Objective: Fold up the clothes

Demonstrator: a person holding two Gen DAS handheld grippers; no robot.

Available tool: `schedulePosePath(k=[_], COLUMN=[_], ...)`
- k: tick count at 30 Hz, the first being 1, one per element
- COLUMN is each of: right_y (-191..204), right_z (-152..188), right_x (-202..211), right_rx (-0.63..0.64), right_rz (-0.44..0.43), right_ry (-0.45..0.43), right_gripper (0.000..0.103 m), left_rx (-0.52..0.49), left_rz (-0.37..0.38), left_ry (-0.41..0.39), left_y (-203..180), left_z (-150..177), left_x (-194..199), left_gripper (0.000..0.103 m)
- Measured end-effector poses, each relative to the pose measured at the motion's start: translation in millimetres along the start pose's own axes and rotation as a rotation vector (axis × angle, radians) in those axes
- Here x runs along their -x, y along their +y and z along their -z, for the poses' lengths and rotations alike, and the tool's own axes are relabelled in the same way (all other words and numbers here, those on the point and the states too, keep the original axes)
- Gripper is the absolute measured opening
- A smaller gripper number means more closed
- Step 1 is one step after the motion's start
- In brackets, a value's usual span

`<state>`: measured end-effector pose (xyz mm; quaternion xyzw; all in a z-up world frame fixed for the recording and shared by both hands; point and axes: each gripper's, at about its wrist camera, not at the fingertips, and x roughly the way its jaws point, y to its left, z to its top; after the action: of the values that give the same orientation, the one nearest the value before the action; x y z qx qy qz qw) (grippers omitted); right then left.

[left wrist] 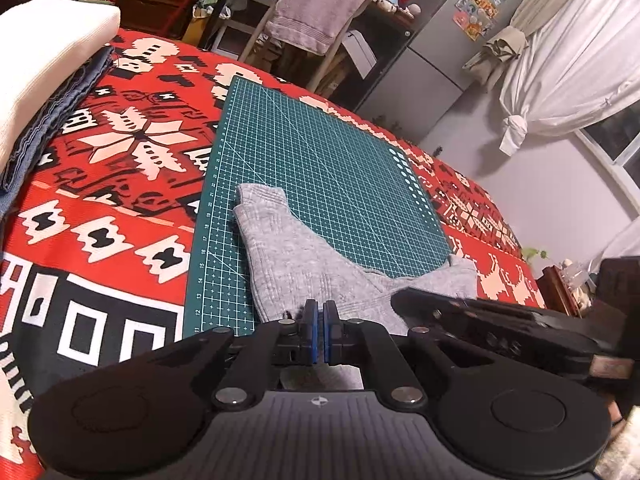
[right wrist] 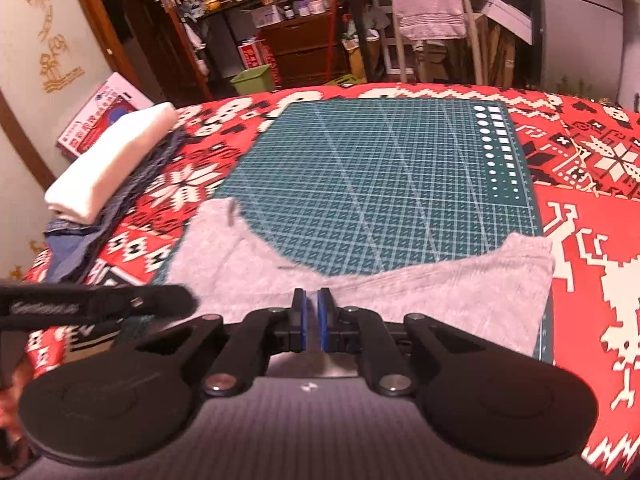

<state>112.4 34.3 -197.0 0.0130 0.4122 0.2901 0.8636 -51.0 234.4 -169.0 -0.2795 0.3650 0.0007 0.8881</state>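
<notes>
On the green cutting mat (right wrist: 380, 184), grey shorts (right wrist: 420, 292) lie just beyond both near-closed, empty grippers (left wrist: 320, 316) (right wrist: 311, 312).

- Grey garment (right wrist: 440, 292), heathered knit, plain.
- Cutting mat (right wrist: 384, 184): dark green with a pale grid and diagonal lines, plus white circles and squares along one edge.
- Blanket (right wrist: 600, 184): red with white and black snowflake and geometric figures.
- Folded pile: cream cloth (left wrist: 44, 64) over blue denim (left wrist: 52, 116).
- Each hand-held gripper (left wrist: 319, 336): black with blue pads (right wrist: 304, 324).

dim rm: grey fridge (left wrist: 448, 40) w/ magnets, white curtains (left wrist: 568, 80) by window, cluttered wood shelves (right wrist: 296, 28) behind.
</notes>
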Motion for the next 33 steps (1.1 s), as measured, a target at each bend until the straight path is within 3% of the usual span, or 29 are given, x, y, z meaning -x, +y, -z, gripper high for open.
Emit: schedulePosePath(k=[8,14,23,27,29,33], right_y=[-26,-25,-70,-73,-70,-48], right_z=[-16,-7,-14,-17,-16,-9], right_x=[15,19,15,22,30,44], right_rx=[-0.033,0.058,-0.059,-0.052,-0.044,0.016], right_rz=[0.071,0.062,0.144,0.162,0.153,0.097], right_ry=[-0.053,-0.010,-0.038,-0.060,-0.070,-0.066], right_gripper=[0.009,0.009,0.006,0.007,0.012,0.012], left_rx=[0.022,0.032,0.048,0.045,0.044,0.038], left_rz=[0.012,0.021,0.026,0.023,0.022,0.018], left_ry=[0.001,0.008,0.010,0.013,0.015,0.019], left_y=[4,6,9,8,8,6], left_z=[1,-1,0,-1,-1,-2], left_x=[1,-1,-1,-1,-1,-1], left_gripper=[0.004,0.004,0.003,0.003,0.003,0.003])
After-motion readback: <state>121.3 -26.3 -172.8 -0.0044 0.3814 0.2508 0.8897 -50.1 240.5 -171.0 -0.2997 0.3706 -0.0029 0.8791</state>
